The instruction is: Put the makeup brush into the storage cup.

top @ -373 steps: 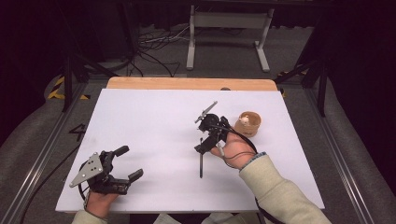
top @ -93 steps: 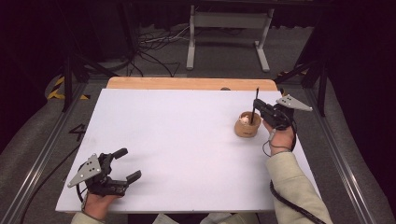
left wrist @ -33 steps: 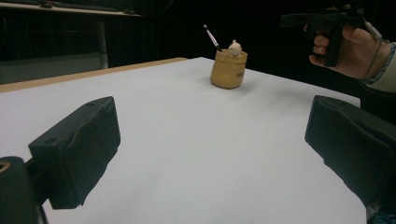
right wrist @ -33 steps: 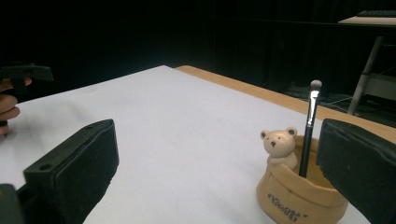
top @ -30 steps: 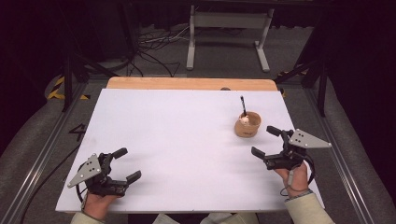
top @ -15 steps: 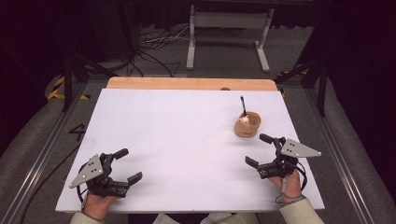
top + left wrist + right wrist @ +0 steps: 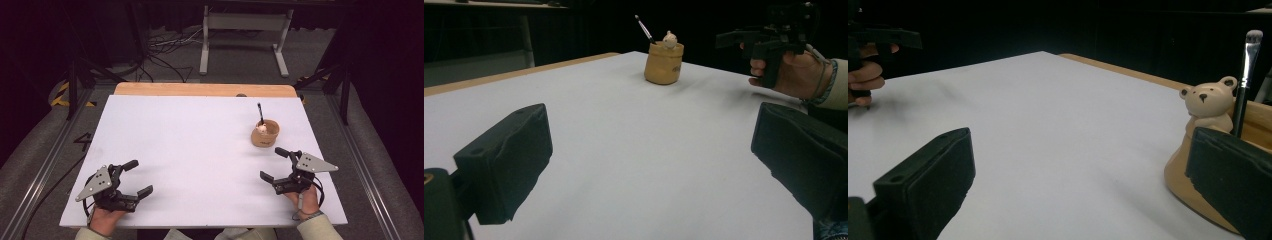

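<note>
A tan holder [image 7: 265,134] with a small bear figure [image 7: 1208,102] on its rim stands at the right of the white table [image 7: 200,145]. A black brush [image 7: 260,112] stands upright in it, handle down. My right gripper [image 7: 270,163] rests near the table's front right, a hand's length in front of the holder, open and holding nothing. In the right gripper view the holder [image 7: 1193,185] sits just beyond the right jaw. My left gripper [image 7: 141,176] lies at the front left, open, with nothing between its jaws; from there the holder [image 7: 664,64] is far off.
A wooden strip [image 7: 205,90] runs along the table's far edge. Beyond it stand a metal stand [image 7: 245,22] and floor cables [image 7: 165,45]. Metal rails [image 7: 360,165] flank the table on both sides.
The right gripper, which carried the brush and set it in the holder, has let go and drawn back toward the table's near edge. The left gripper has stayed put.
</note>
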Available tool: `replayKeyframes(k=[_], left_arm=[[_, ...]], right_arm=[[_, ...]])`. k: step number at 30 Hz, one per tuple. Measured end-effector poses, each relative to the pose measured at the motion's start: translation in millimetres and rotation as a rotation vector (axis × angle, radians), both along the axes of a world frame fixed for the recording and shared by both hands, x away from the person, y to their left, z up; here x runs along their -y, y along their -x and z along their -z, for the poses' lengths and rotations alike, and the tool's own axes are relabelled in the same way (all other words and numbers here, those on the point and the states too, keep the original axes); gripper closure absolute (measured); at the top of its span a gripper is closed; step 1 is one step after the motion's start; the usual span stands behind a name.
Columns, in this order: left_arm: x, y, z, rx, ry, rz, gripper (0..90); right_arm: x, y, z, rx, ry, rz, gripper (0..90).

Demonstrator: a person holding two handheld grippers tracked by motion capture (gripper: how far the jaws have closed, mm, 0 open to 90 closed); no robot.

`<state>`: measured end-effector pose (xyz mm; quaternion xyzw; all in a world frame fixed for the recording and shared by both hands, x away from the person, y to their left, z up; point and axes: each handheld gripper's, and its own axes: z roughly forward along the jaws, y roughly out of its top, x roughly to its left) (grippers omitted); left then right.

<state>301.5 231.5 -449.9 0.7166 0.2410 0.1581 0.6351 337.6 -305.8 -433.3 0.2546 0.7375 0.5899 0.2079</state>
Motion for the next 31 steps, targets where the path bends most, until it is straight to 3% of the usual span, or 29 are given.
replayKeyframes(k=[4,20,31], left_arm=[[-0.2,-0.7,-0.6,0.014,-0.01,0.004,3.6],[1.6,-2.2,1.4,0.003,-0.019,0.019,3.6],[2.3,-2.2,1.6,-0.001,-0.018,0.025,3.6]], right_arm=[[-1.2,0.8,6.7,-0.012,0.002,-0.013,0.0],[-12.0,3.8,14.2,-0.021,0.071,-0.031,0.0],[-11.4,3.9,14.5,-0.028,0.073,-0.017,0.0]])
